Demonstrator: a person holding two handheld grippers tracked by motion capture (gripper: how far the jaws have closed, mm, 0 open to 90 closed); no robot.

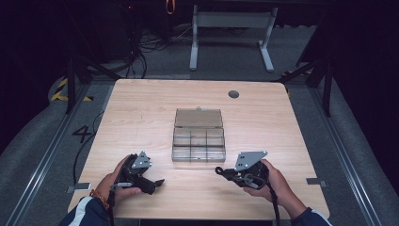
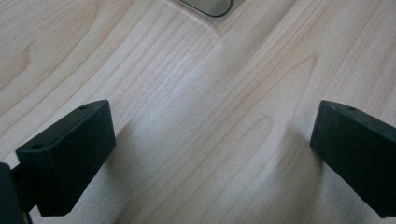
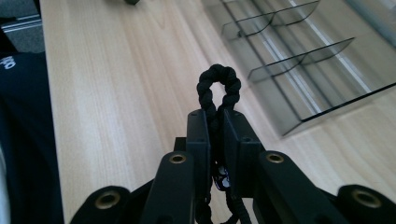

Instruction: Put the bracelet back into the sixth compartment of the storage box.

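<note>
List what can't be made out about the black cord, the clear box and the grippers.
- Black cord: right gripper view, only its loop clears the closed pads; the rest is hidden between them.
- Clear compartment box: high view, too small to tell if any cell holds something; left gripper view cuts it at the top edge.
- Left gripper: its body lies below the frame.

- A black braided cord (image 3: pixel 218 88) is pinched between closed jaws, its twisted loop standing up above them.
- A clear compartment box (image 1: pixel 198 143) is laid open mid-table, lid folded back flat.
</note>
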